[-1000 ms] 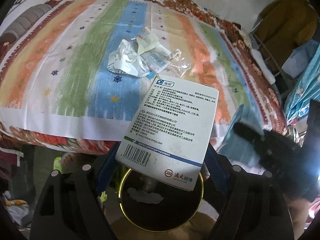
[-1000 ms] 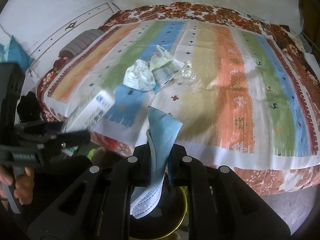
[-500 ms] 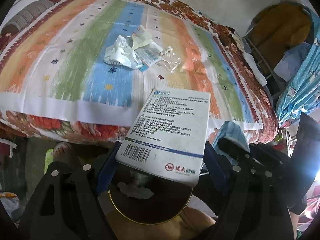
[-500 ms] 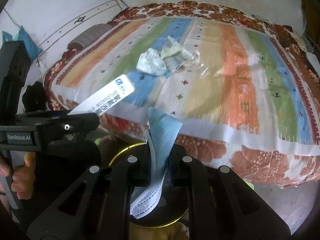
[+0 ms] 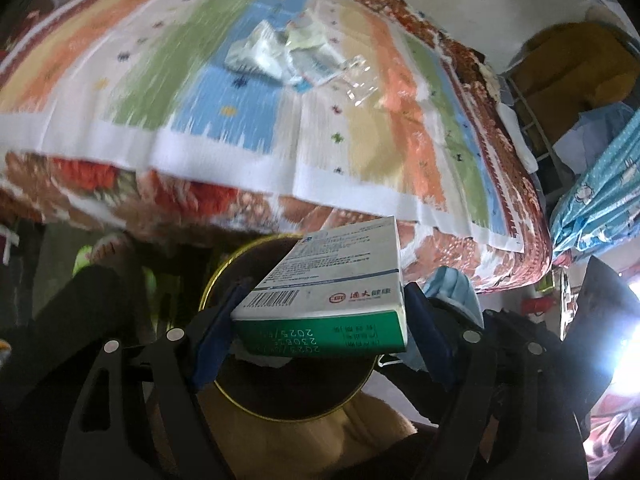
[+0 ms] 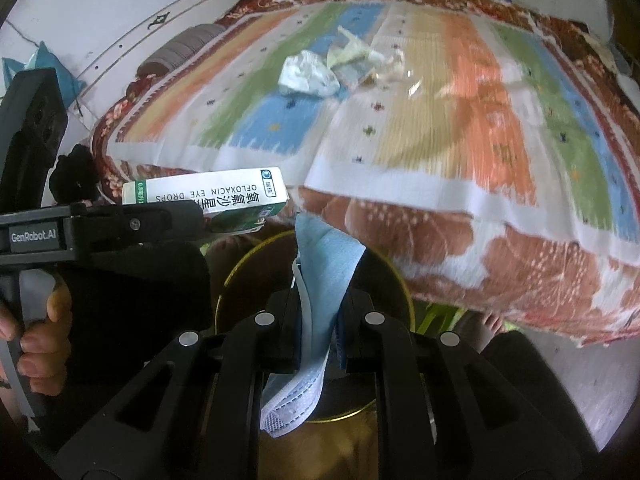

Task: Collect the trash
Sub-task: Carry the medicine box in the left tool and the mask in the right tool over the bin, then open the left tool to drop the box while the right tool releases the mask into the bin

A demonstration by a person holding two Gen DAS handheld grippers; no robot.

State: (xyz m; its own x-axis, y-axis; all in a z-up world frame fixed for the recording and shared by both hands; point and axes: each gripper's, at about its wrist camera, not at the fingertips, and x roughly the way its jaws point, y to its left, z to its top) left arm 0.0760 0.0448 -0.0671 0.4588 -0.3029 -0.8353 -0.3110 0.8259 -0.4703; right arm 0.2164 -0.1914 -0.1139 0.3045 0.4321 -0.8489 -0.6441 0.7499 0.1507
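Note:
My left gripper (image 5: 320, 316) is shut on a white and green eye-drops box (image 5: 332, 280) and holds it level over a dark round bin with a gold rim (image 5: 224, 276). The box also shows in the right wrist view (image 6: 208, 196), in the left gripper (image 6: 192, 212). My right gripper (image 6: 320, 312) is shut on a blue face mask (image 6: 324, 264), held over the same bin (image 6: 396, 276). A pile of crumpled paper and plastic wrappers (image 5: 280, 52) lies on the striped bedspread; it also shows in the right wrist view (image 6: 316, 72).
The bed with the striped bedspread (image 5: 120, 80) fills the space beyond the bin, its edge hanging just behind it. Clothes and a blue patterned cloth (image 5: 600, 184) hang at the right. A bare foot (image 6: 492, 326) stands on the floor by the bin.
Both grippers have drawn back from the bed and lowered over the bin. The box has tipped from upright to nearly flat. The pile on the bed now lies farther away.

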